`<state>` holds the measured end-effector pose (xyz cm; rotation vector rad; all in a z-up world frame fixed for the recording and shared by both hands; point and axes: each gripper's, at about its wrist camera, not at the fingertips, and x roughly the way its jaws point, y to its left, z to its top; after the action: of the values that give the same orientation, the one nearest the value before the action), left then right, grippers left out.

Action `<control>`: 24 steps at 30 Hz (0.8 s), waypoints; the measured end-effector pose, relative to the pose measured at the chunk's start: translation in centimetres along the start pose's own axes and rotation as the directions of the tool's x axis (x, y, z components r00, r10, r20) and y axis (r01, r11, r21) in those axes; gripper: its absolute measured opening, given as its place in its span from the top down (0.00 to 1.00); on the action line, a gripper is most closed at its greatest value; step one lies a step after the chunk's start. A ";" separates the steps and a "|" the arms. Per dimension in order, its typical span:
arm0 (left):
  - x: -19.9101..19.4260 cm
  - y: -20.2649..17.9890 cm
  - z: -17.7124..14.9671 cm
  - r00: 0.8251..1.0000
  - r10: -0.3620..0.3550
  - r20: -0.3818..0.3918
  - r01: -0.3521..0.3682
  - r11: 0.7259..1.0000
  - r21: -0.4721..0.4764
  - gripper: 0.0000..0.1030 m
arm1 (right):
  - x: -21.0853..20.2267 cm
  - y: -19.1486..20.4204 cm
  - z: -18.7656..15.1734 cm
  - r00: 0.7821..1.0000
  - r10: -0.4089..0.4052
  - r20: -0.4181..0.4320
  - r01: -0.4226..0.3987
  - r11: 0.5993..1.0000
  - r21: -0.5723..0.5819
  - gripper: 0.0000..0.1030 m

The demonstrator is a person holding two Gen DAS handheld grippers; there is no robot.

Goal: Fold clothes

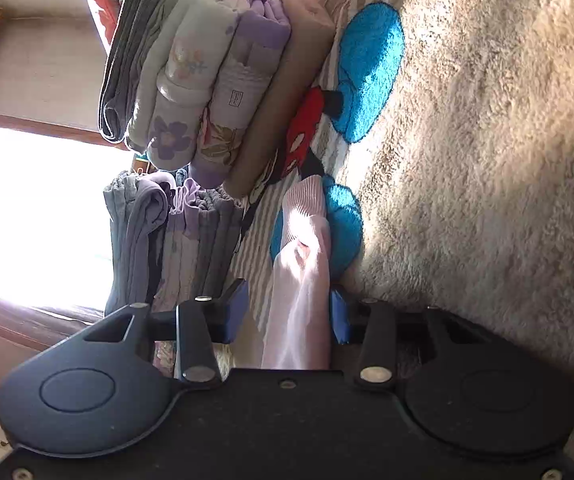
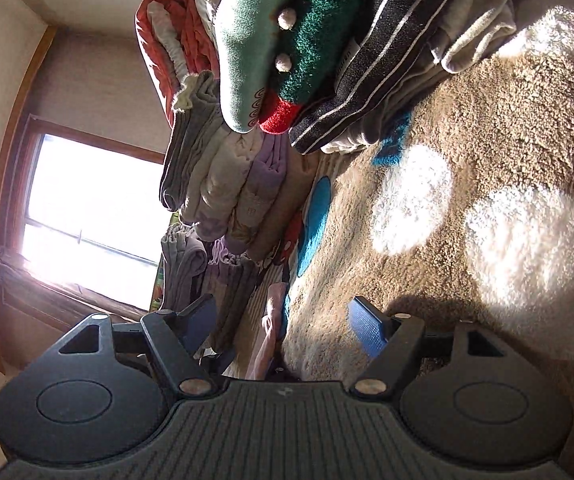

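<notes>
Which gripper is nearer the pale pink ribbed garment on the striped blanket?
Left. The left gripper has the pale pink ribbed garment between its open fingers. The right gripper is open too, with the garment lying just ahead by its left finger.

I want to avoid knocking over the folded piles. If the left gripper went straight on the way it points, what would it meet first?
Probably the pale pink garment already lying between the left gripper fingers; the folded stacks sit farther on.

left claw (image 1: 287,312) | black body, blue pads (silver rivets)
</notes>
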<state>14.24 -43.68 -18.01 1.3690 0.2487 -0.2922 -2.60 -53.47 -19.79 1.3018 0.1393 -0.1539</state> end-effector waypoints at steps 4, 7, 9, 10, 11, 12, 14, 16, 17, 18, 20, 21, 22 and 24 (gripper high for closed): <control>0.9 -0.5 1.1 0.999 0.034 -0.020 -0.033 0.998 0.049 0.67 | 0.3 -0.1 0.2 1.000 0.001 0.004 -0.001 1.000 0.009 0.29; 1.7 -0.3 1.7 0.998 0.046 -0.041 -0.044 0.998 0.052 0.69 | 0.5 -0.2 0.3 1.000 0.002 0.003 -0.002 1.000 0.014 0.29; 2.3 -0.1 2.0 0.998 0.032 -0.057 -0.029 0.999 0.043 0.72 | 0.6 -0.2 0.3 1.000 0.003 0.003 -0.003 1.000 0.015 0.29; 2.7 0.1 2.1 0.998 0.024 -0.065 -0.022 0.999 0.036 0.75 | 0.6 -0.3 0.3 1.000 0.003 0.003 -0.003 1.000 0.016 0.29; 3.0 0.2 2.1 0.997 0.017 -0.073 -0.015 1.000 0.027 0.77 | 0.7 -0.3 0.4 1.000 0.004 0.003 -0.004 1.000 0.016 0.29; 3.2 0.3 2.2 0.997 0.010 -0.080 -0.008 1.000 0.018 0.80 | 0.7 -0.3 0.4 1.000 0.004 0.003 -0.004 1.000 0.017 0.29; 3.6 0.5 2.2 0.996 -0.015 -0.086 0.014 1.000 -0.004 0.93 | 0.7 -0.3 0.4 1.000 0.002 0.004 -0.002 1.000 0.016 0.29; 3.5 0.7 2.1 0.997 -0.012 -0.075 0.010 1.000 -0.027 0.93 | 0.7 -0.3 0.4 1.000 0.001 0.009 -0.001 1.000 0.015 0.29; 3.3 1.0 2.1 0.997 -0.013 -0.070 0.010 0.999 -0.044 0.93 | 0.6 -0.3 0.3 1.000 0.001 0.012 -0.001 1.000 0.016 0.29; 3.1 1.3 2.0 0.998 -0.015 -0.064 0.011 0.998 -0.062 0.93 | 0.6 -0.2 0.3 1.000 0.001 0.017 -0.002 1.000 0.018 0.29; 2.0 2.4 1.9 0.999 -0.022 -0.042 0.017 0.993 -0.118 0.93 | 0.4 -0.2 0.3 1.000 -0.001 0.030 0.000 1.000 0.015 0.29; 1.3 3.2 1.8 0.999 -0.031 -0.028 0.026 0.987 -0.160 0.93 | 0.3 -0.2 0.3 0.999 -0.001 0.037 0.001 1.000 0.013 0.29; 0.7 4.0 1.6 0.999 -0.040 -0.015 0.036 0.979 -0.201 0.93 | 0.2 -0.2 0.3 0.999 -0.002 0.044 0.002 1.000 0.011 0.29; -0.7 6.1 0.9 0.998 -0.062 0.017 0.064 0.949 -0.310 0.93 | -0.1 -0.1 0.2 0.998 -0.008 0.055 0.008 1.000 -0.001 0.29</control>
<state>15.70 -43.47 -11.94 1.0492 0.3188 -0.2976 -2.77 -53.73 -19.81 1.2951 0.0972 -0.1961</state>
